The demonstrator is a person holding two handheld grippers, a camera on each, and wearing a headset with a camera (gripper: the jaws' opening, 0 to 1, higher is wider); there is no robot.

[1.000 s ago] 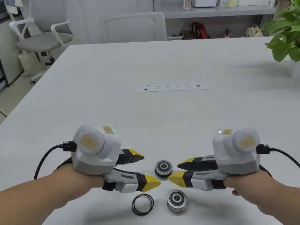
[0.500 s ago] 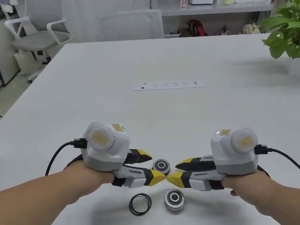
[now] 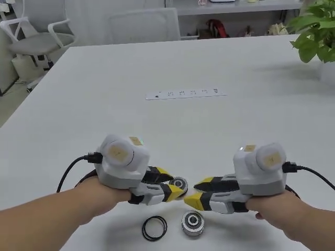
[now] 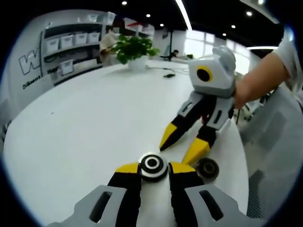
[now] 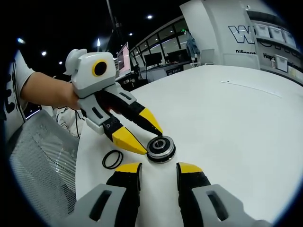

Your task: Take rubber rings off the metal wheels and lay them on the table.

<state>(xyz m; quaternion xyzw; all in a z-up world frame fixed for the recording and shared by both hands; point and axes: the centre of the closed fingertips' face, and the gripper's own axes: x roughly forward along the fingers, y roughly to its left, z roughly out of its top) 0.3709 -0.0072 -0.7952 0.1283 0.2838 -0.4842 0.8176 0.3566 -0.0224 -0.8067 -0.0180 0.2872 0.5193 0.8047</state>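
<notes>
Two tools face each other tip to tip close to the table's (image 3: 209, 136) near edge. The left tool (image 3: 171, 182) has its jaws partly apart, one yellow tip on each side of the far wheel (image 3: 179, 184). In the left gripper view the tips sit right against that wheel's rim, but I cannot tell whether they press on it or merely bracket it. The right tool (image 3: 197, 191) holds nothing. Its jaws stand apart with bare table between them, and its tips point at the same wheel from the opposite side, just beside it.

In the right gripper view the far wheel shows a dark band round its edge, which I take to be a rubber ring not yet removed. Closer to the near edge lies the near wheel (image 3: 193, 223). Its outer face shows bright metal, so it looks already stripped, though the detail is small. Just beside it, toward the table's left edge and not touching it, a loose rubber ring (image 3: 154, 228) lies flat on the table. Its outline seems doubled, so it may be more than one ring; I cannot tell.

By my judgement the task is about half done: one wheel's rubber is off and laid down, and the wheel between the left tool's tips is left to do. A power strip (image 3: 186, 94) lies well apart, toward the table's middle.
</notes>
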